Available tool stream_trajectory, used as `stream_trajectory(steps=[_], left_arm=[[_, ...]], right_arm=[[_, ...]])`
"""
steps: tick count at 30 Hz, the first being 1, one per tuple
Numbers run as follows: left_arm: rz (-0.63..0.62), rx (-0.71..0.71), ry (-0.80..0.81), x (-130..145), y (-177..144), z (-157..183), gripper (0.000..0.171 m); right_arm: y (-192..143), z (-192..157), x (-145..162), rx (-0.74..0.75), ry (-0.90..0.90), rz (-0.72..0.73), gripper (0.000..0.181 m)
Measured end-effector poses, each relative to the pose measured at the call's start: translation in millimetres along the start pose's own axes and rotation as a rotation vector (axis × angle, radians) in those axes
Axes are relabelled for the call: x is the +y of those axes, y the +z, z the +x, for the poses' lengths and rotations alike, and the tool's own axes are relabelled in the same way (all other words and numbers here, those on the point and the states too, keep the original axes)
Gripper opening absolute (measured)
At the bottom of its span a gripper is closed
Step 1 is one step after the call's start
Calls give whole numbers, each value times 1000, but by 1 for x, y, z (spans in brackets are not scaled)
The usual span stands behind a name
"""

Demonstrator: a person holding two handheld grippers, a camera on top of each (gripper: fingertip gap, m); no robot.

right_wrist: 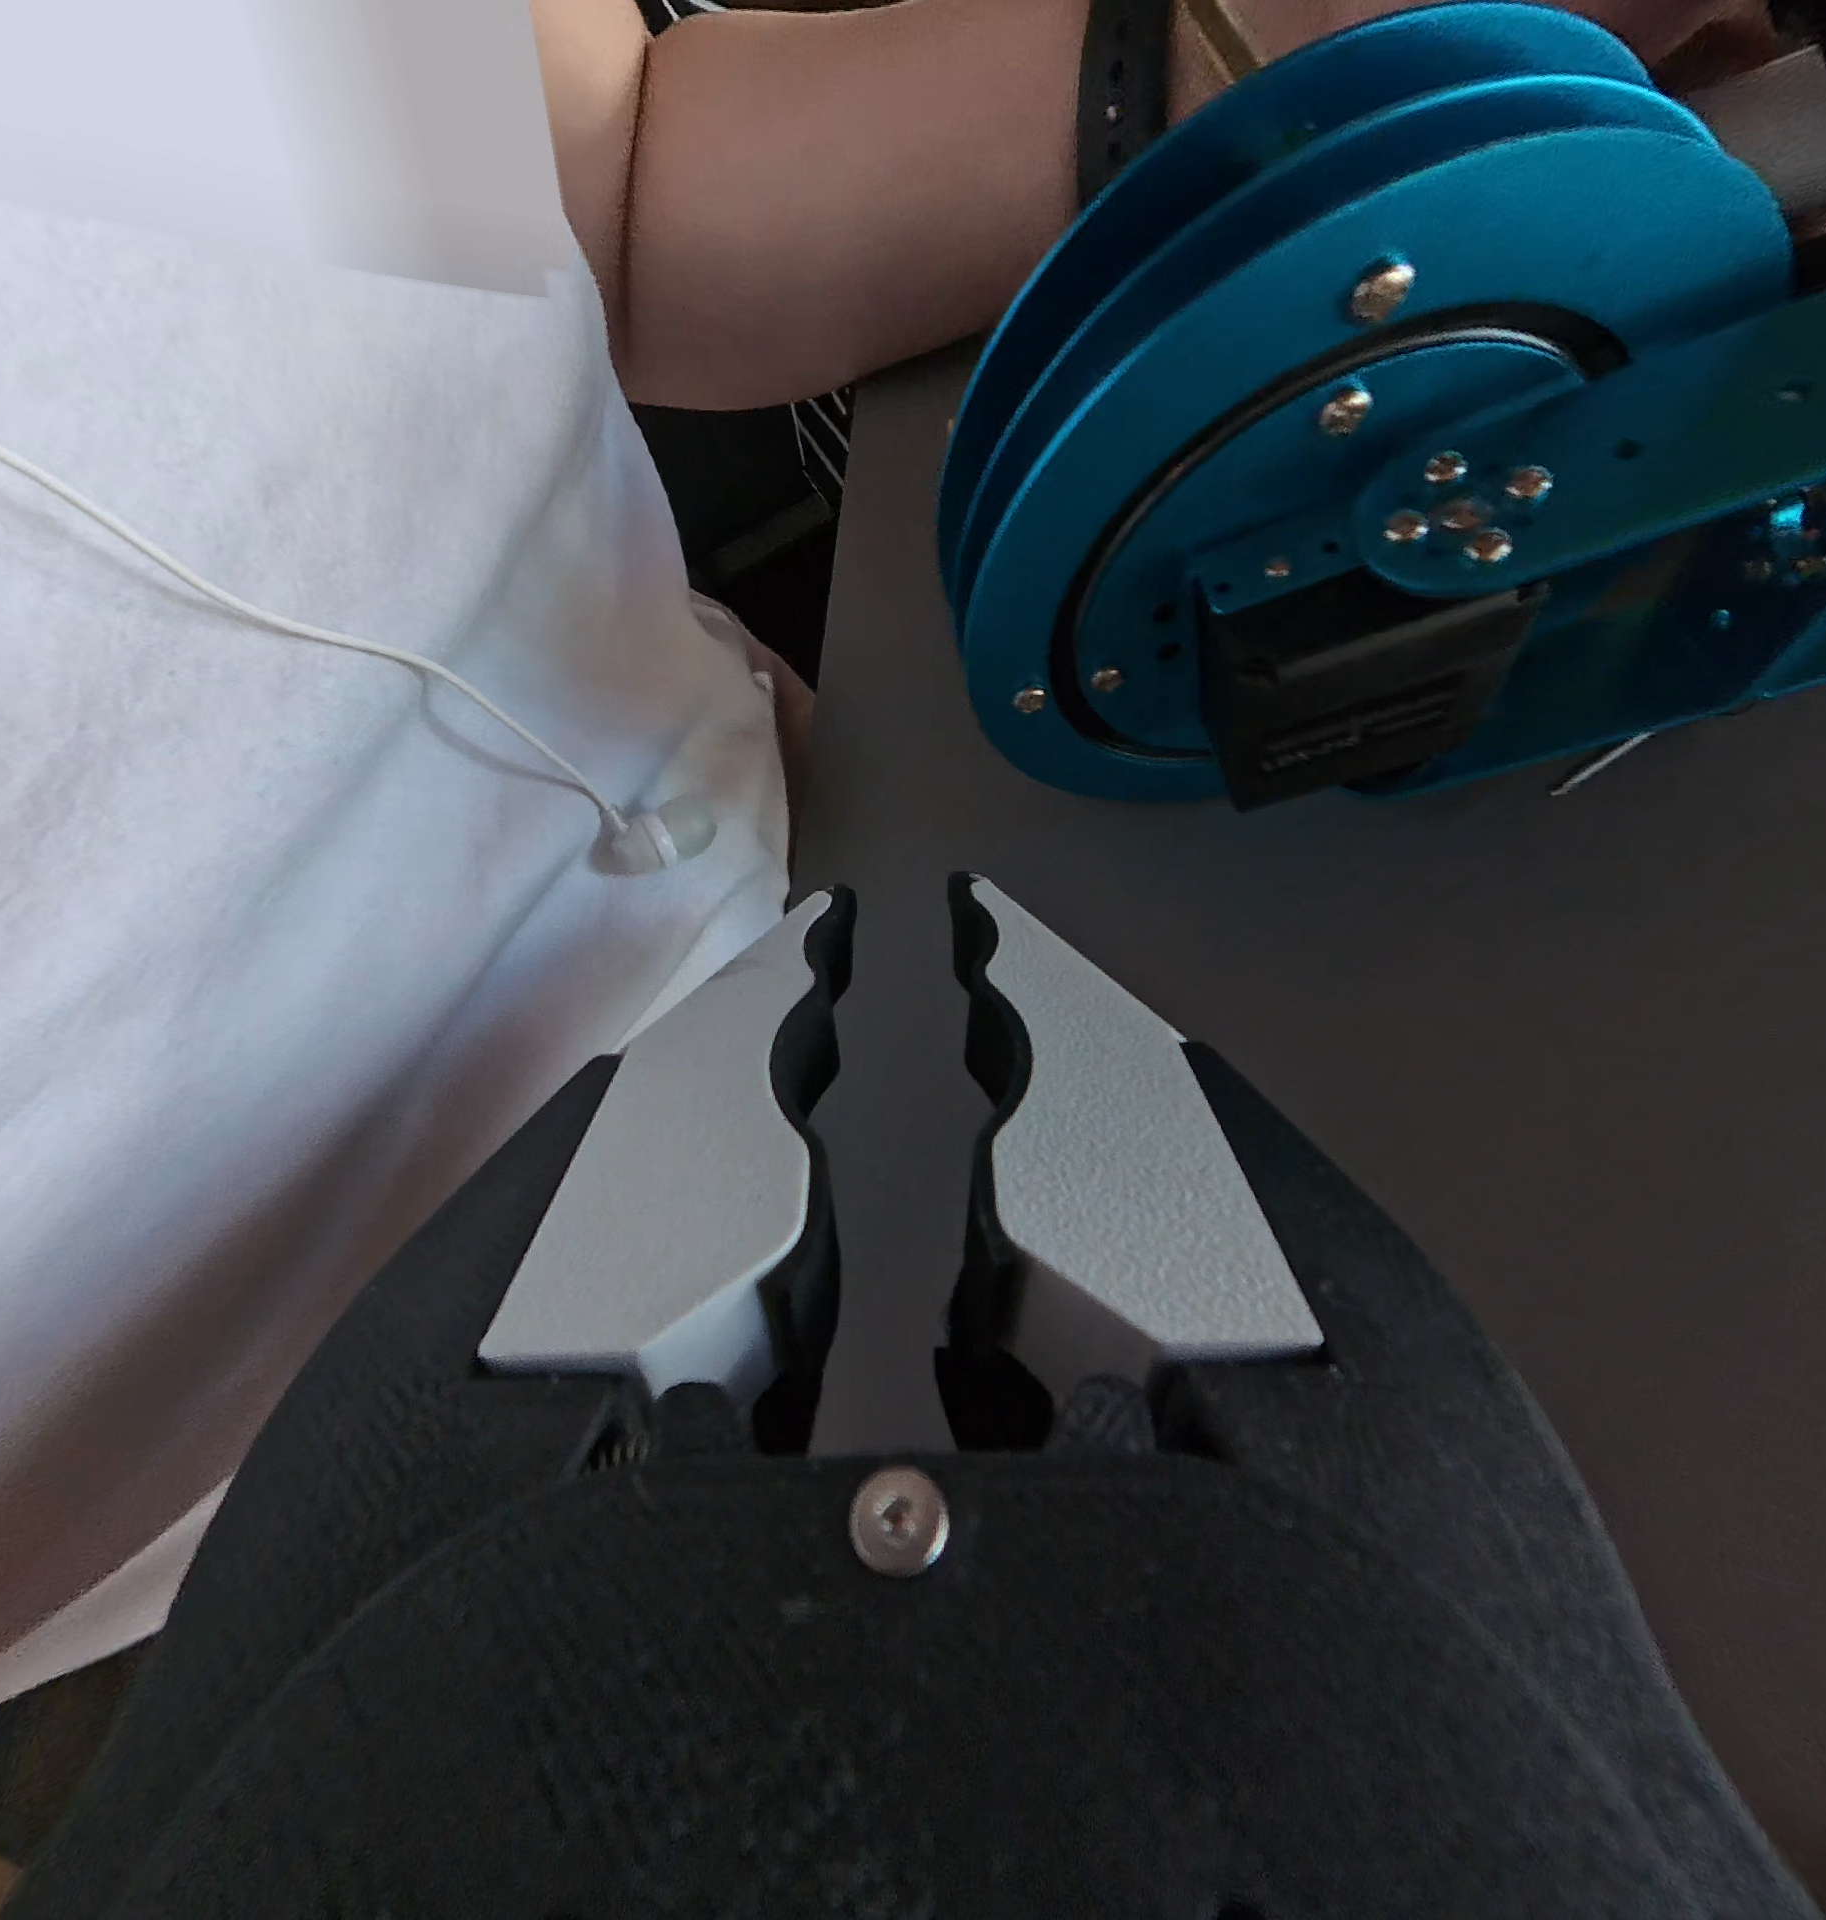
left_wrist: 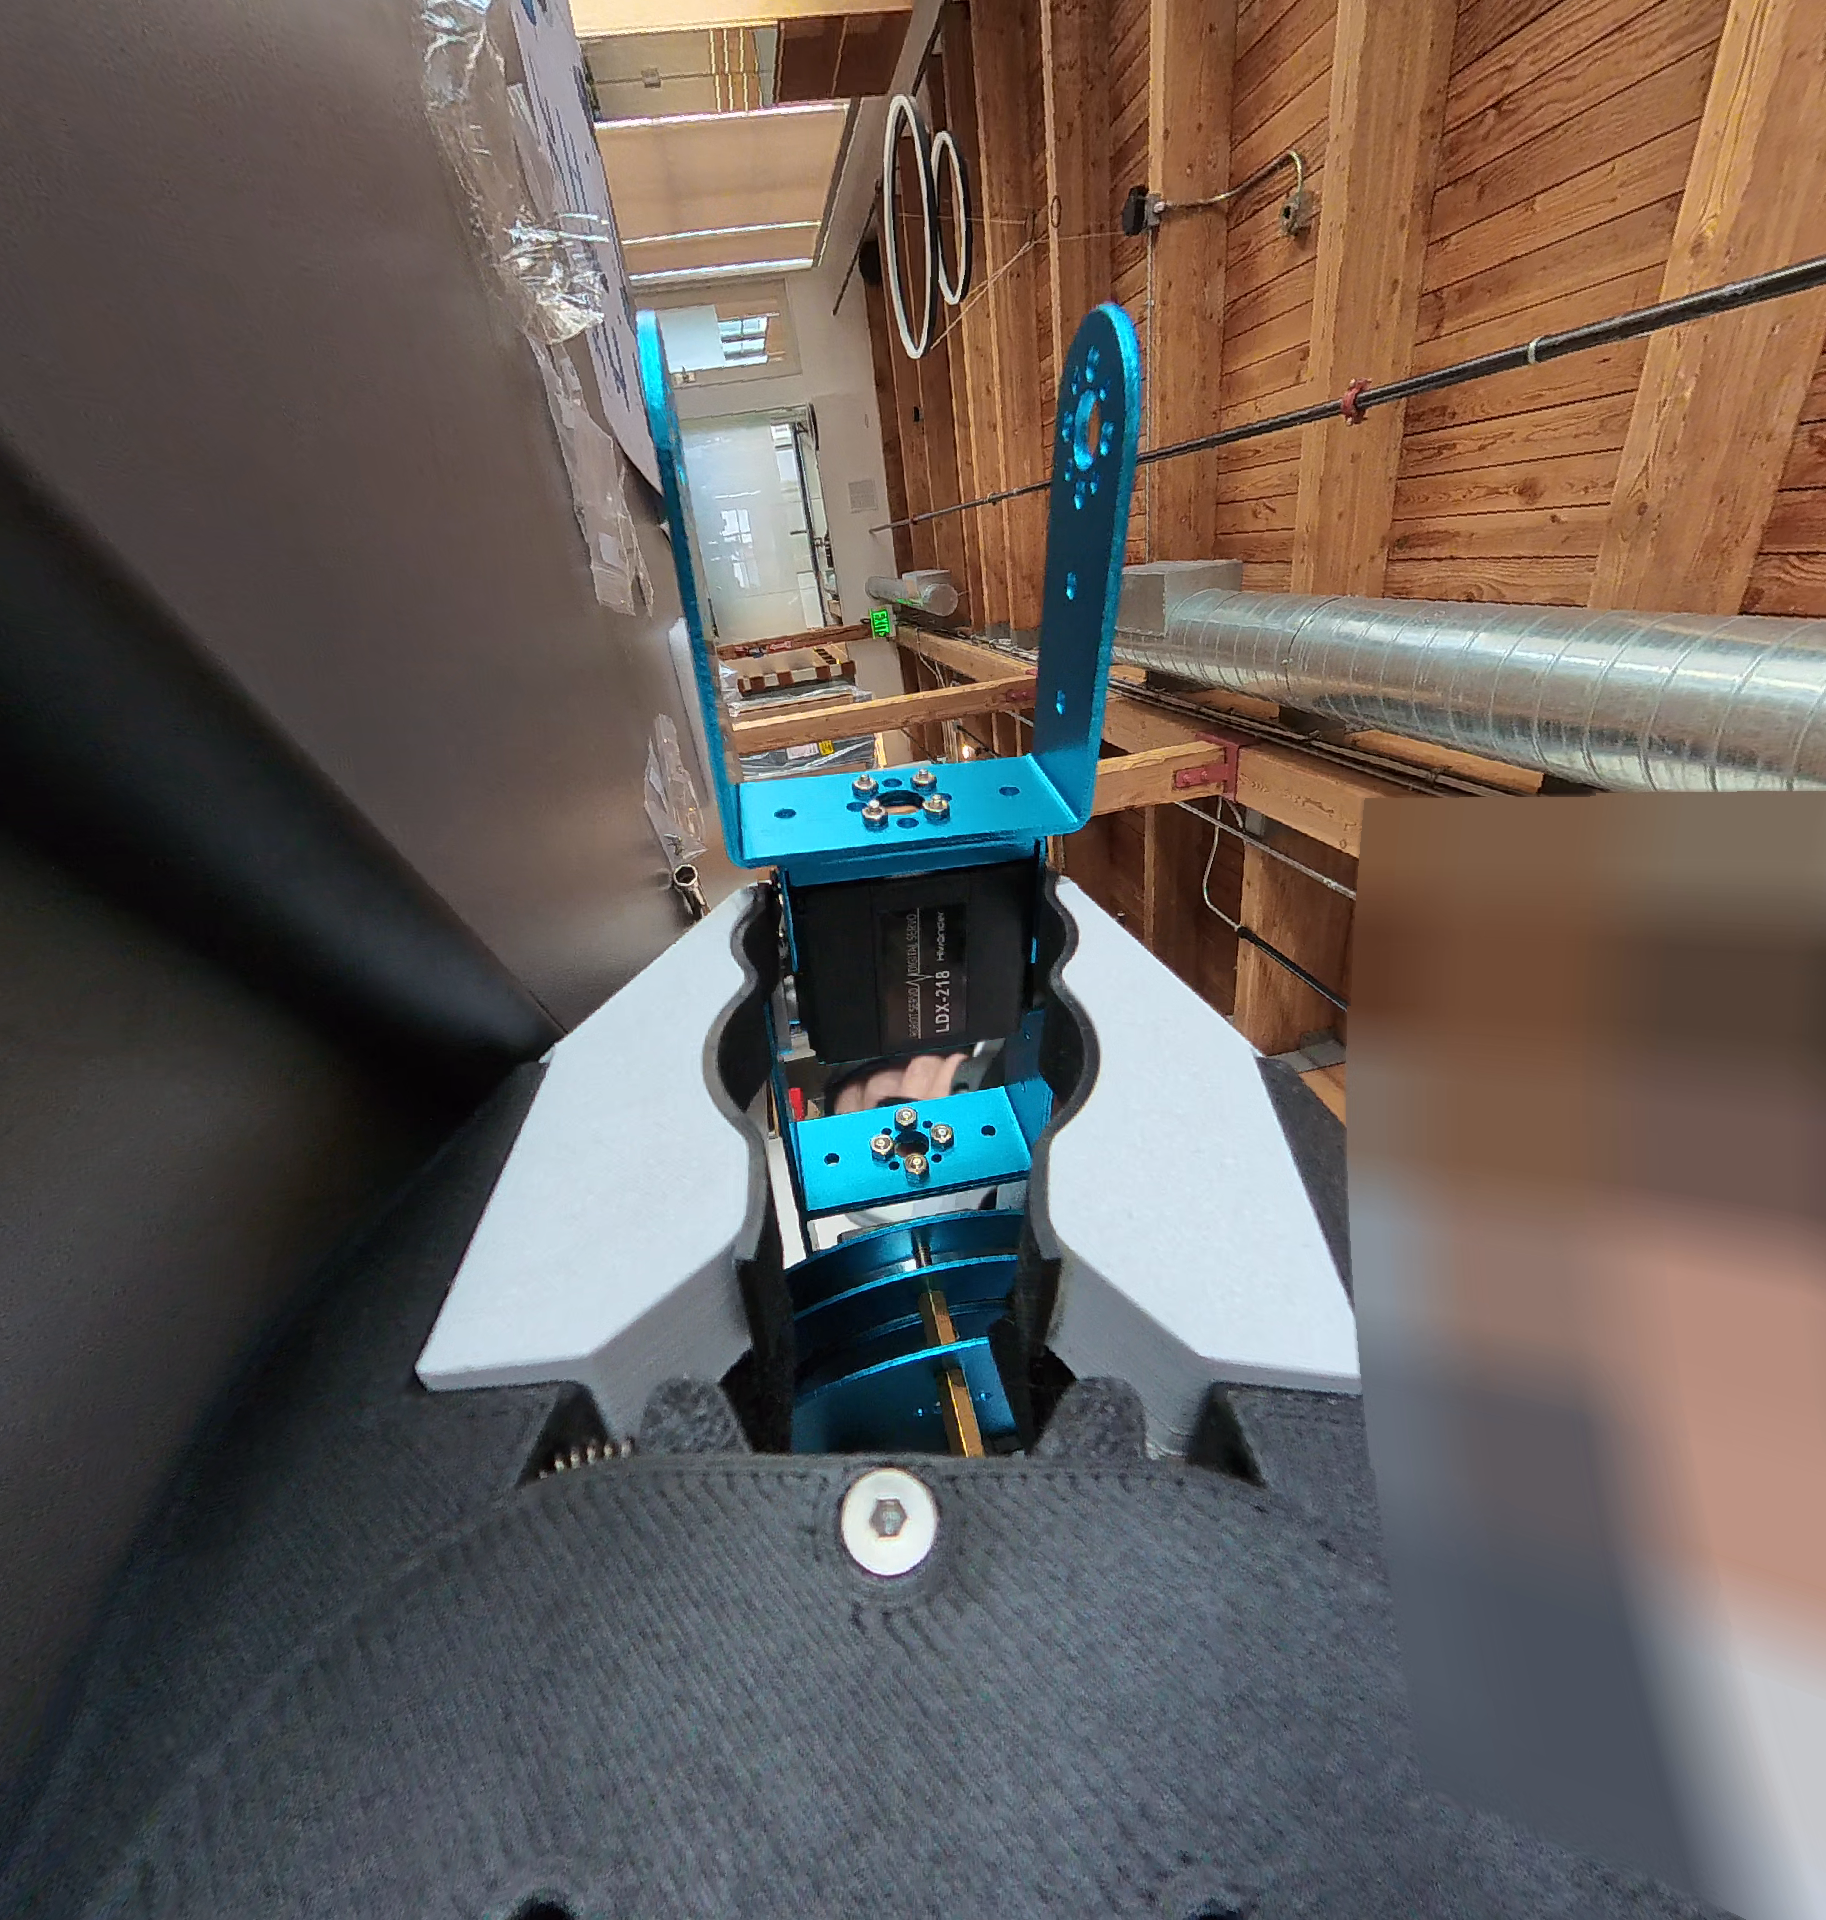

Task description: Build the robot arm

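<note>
My left gripper [left_wrist: 904, 904] is shut on a blue metal arm assembly [left_wrist: 893, 810]. Its grey fingers [left_wrist: 628, 1153] clamp the section around a black servo [left_wrist: 914, 971]. A blue U-bracket [left_wrist: 1091, 540] sticks out past the fingertips, and round blue base discs [left_wrist: 893, 1340] sit deep between the fingers. In the right wrist view the same assembly [right_wrist: 1408, 468] lies on its side at the upper right, with discs, a black servo [right_wrist: 1356, 696] and bracket arms. My right gripper [right_wrist: 893, 899] is open by a narrow gap and empty, above the dark table [right_wrist: 1304, 1039], short of the discs.
A person in a white shirt [right_wrist: 265, 727] with a white earphone [right_wrist: 654, 836] hanging on it is close on the left, a bare arm [right_wrist: 836, 208] beyond. The left view shows a dark panel [left_wrist: 317, 520], wooden beams [left_wrist: 1511, 312] and a silver duct [left_wrist: 1511, 675].
</note>
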State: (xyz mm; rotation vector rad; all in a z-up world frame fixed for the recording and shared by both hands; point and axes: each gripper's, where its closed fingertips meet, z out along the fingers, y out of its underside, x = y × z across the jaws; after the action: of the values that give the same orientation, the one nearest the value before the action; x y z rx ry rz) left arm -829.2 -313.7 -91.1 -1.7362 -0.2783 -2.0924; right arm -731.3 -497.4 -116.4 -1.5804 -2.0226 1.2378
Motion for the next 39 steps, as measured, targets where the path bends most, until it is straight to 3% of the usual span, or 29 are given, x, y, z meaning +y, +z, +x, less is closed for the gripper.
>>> stream_trajectory(steps=[8,12,19,27,32,39], left_arm=[[2,-1,5,0,0,0,49],[3,-6,7,-1,0,-1,49],[-9,-5,5,-1,2,-1,49],[-15,-18,1,-1,2,-2,49],[-18,-14,4,-1,2,-2,49],[-16,-13,5,-1,2,-2,49]], right_arm=[[14,-5,5,185,85,-5,18],[19,-11,1,305,128,63,20],[24,-13,10,643,324,84,16],[34,-17,31,994,565,223,12],[36,-19,29,1060,630,333,13],[40,-14,33,1137,622,313,14]])
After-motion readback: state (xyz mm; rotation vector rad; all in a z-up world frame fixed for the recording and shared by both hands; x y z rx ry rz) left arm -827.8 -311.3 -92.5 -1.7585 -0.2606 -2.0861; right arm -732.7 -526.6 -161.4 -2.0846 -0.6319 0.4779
